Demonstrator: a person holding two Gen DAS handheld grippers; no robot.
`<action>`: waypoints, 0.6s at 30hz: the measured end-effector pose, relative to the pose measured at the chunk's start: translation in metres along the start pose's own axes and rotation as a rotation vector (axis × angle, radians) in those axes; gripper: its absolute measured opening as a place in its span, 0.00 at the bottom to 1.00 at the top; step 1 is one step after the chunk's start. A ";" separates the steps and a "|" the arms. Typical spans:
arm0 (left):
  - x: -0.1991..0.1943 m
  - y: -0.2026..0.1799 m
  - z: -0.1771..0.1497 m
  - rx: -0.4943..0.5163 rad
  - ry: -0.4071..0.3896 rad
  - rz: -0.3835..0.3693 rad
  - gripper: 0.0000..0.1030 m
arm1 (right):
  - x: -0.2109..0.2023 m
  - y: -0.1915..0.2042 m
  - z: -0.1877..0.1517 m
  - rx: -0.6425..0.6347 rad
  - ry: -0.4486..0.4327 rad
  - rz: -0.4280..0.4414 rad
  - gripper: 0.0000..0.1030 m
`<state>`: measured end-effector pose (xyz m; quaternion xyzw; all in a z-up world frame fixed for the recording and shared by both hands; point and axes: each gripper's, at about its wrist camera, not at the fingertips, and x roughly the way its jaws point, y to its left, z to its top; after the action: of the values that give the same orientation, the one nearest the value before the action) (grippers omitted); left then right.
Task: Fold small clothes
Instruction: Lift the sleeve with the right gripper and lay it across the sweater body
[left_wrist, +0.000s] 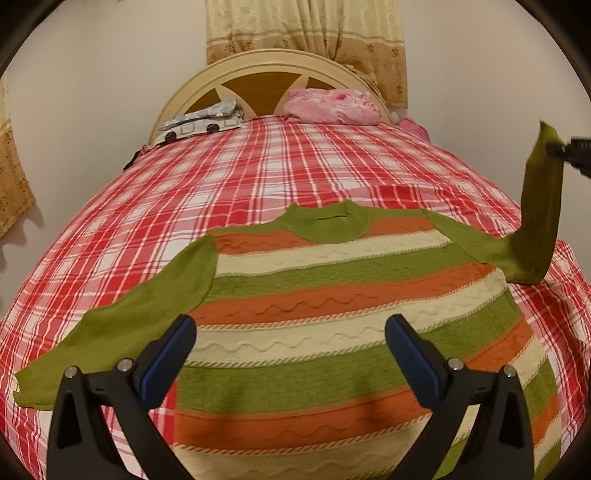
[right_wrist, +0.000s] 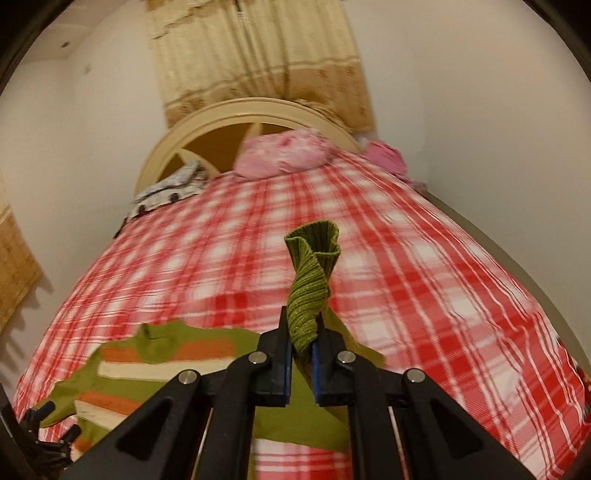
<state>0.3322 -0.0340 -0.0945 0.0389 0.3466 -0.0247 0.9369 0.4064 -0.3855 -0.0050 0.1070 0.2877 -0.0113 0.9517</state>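
A small striped sweater (left_wrist: 332, 314) lies flat on the bed (left_wrist: 258, 166), w/ green, orange & cream bands; its neck points to the headboard (left_wrist: 258, 70); the bed has a red & white check sheet.

The left gripper (left_wrist: 291, 343) hangs over the bottom part of the sweater; its two blue pads stand wide apart w/ nothing between them; the left sleeve (left_wrist: 122, 332) lies flat, spread out to the side on the sheet.

The right gripper (right_wrist: 301, 350) is pinched tight on the cuff of the right sleeve (right_wrist: 308, 295); the green cuff sticks up past the pads & curls at the top; in the left wrist view that sleeve (left_wrist: 539, 221) stands up off the bed, bent at the sheet, w/ the body still flat.

A pink pillow (left_wrist: 332, 105) & a grey-white cloth (left_wrist: 199, 123) sit by the headboard; a tan curtain (left_wrist: 306, 29) hangs behind.
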 end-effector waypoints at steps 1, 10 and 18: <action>0.000 0.005 -0.001 -0.008 0.001 -0.001 1.00 | -0.001 0.010 0.003 -0.012 -0.004 0.011 0.07; 0.000 0.039 -0.010 -0.067 0.003 0.012 1.00 | 0.000 0.109 0.020 -0.128 -0.026 0.124 0.07; 0.002 0.072 -0.020 -0.118 0.012 0.029 1.00 | 0.021 0.193 0.009 -0.216 0.008 0.223 0.07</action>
<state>0.3265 0.0397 -0.1071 -0.0112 0.3524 0.0095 0.9357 0.4446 -0.1978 0.0288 0.0355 0.2773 0.1259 0.9518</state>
